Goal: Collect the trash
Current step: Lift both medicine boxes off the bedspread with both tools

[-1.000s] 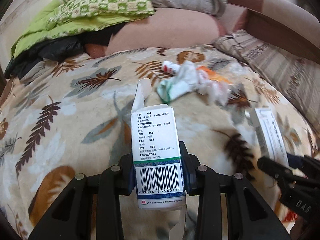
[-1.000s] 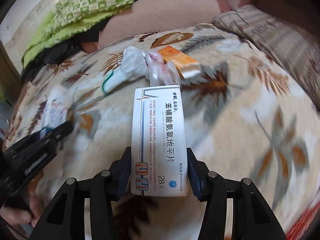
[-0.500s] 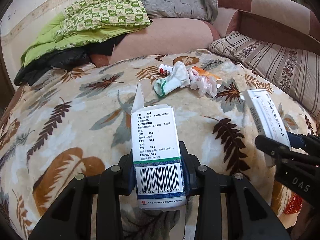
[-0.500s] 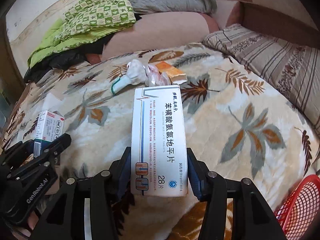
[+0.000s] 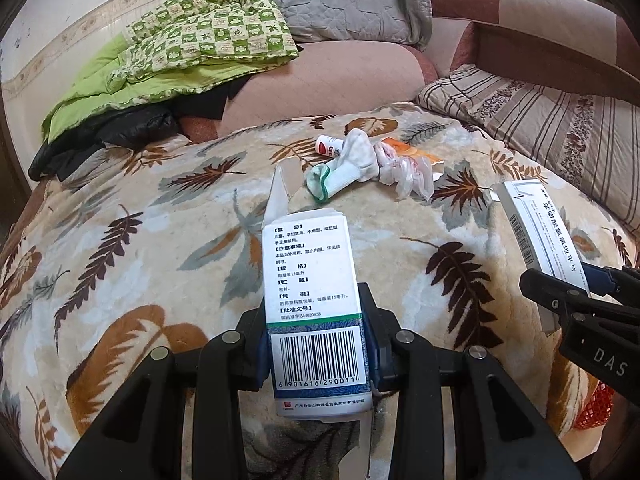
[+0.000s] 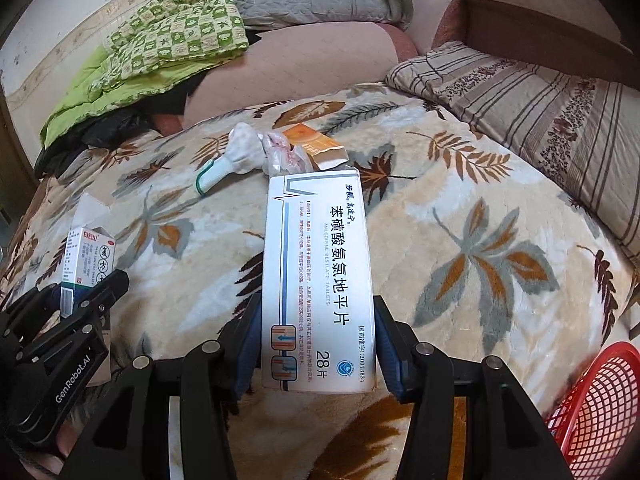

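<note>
The left gripper [image 5: 316, 344] is clamped on a small medicine box [image 5: 312, 280], its blue pads pressed against the box's two sides near the barcode end; the box's top flap stands open. The right gripper [image 6: 316, 344] has its jaws set wider and grips a long white tablet box [image 6: 318, 280] the same way, the carton lying flat between the pads with its printed face up. Each tool is visible from the other's camera, both held above the bed with their boxes pointing away from the person.

Below them spreads a plush leaf-patterned blanket [image 5: 160, 240]. Farther up it sits the rest of the litter in one loose cluster: a white sock with a green cuff [image 5: 348, 164], a crumpled clear plastic wrapper [image 5: 408, 172] touching it, an orange packet [image 6: 316, 144] just behind (torn at one end, by the look of it) and a small white bottle with a red label [image 5: 328, 146] beside the sock's toe.

A red mesh basket [image 6: 596, 412] shows at the lower right edge of the right-hand view, off the side of the bed. At the head of the bed lie a green checked quilt [image 5: 200, 48], a grey quilted pillow [image 5: 344, 0] and a striped cushion [image 5: 540, 128].
</note>
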`<state>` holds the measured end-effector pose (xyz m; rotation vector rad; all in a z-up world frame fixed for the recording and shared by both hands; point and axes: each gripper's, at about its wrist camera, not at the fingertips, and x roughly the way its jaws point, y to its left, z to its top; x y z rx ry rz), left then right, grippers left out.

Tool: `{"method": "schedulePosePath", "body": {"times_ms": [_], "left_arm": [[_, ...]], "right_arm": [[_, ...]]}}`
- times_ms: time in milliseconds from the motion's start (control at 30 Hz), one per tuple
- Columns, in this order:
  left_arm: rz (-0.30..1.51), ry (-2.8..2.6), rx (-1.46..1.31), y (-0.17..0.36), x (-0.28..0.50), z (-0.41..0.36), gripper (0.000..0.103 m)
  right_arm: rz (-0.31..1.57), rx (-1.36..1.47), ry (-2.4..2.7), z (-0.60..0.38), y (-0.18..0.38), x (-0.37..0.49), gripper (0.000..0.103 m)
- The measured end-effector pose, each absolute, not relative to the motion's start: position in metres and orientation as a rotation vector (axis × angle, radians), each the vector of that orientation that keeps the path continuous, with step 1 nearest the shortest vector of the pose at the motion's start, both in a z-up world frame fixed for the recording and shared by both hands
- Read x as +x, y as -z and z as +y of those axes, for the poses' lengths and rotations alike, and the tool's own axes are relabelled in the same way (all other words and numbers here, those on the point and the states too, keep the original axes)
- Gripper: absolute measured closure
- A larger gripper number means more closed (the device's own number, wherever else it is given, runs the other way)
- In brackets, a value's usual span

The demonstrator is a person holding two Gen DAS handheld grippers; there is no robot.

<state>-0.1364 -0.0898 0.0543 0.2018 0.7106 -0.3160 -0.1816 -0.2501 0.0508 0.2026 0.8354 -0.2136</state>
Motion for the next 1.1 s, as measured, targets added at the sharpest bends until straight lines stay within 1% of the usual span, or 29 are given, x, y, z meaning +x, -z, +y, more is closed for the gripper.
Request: {"method": "schedulePosePath", "body": {"times_ms": [700,1100], "left_arm": [[0.713,0.318,0.206,-0.053,-0.136,-0.091,0.068],[0.711,0.309,0.218,-0.050,-0.137,-0.094,0.068]], "right_arm": [[0.850,0.154,0.243,-0.244,-0.050,-0.180,0.048],[0.830,0.087,0.295,-0.238,-0.053,-0.177,0.048]]}}
